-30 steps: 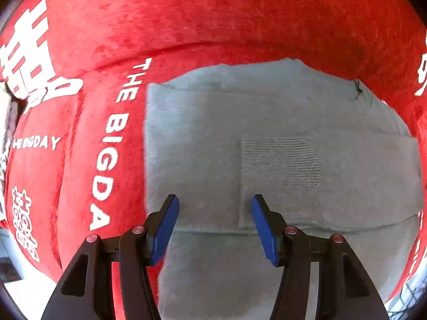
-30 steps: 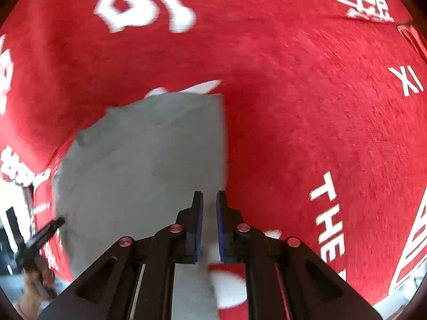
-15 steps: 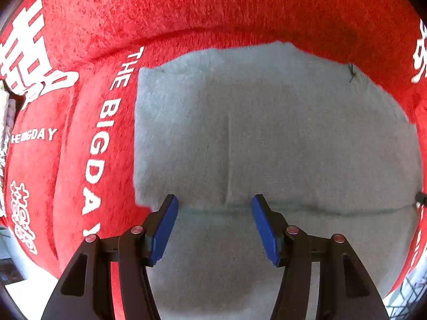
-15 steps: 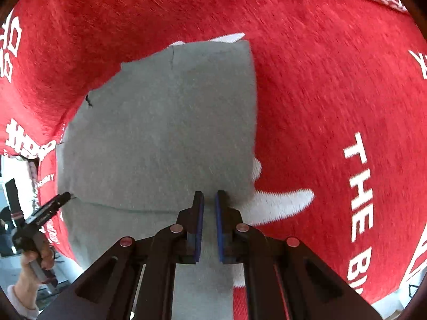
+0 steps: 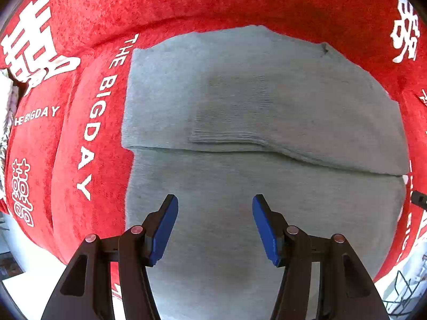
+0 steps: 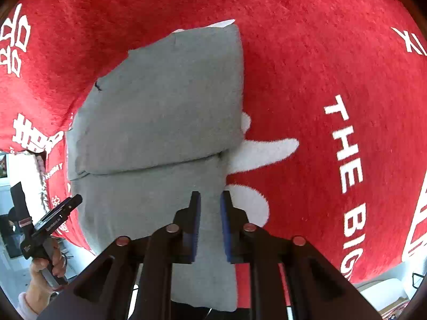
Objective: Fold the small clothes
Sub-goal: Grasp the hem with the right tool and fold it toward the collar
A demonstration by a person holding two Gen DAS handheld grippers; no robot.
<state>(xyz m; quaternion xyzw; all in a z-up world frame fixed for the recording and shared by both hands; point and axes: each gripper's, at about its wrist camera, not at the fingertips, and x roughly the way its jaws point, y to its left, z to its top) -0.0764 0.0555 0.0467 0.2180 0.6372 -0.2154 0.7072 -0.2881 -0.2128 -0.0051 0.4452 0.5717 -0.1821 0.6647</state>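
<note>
A grey knitted garment (image 5: 240, 101) lies flat on a red cloth (image 5: 186, 2) with white lettering. Its far part is folded over the near part, with the fold's edge running across the middle. A ribbed cuff (image 5: 229, 133) shows through on the folded layer. My left gripper (image 5: 213, 213) is open and empty above the garment's near part. In the right wrist view the garment (image 6: 165, 101) fills the left centre. My right gripper (image 6: 209, 213) hovers over its near right edge with the jaws a small gap apart and nothing between them.
The red cloth (image 6: 333, 53) covers the whole surface under the garment. The left hand-held gripper (image 6: 50, 221) shows at the left of the right wrist view. A wire rack (image 5: 405, 293) sits beyond the cloth's lower right edge.
The right gripper's jaws have parted slightly and let go of the garment's edge. The folded layer now lies flat. The left gripper has stayed open and drawn back a little.
</note>
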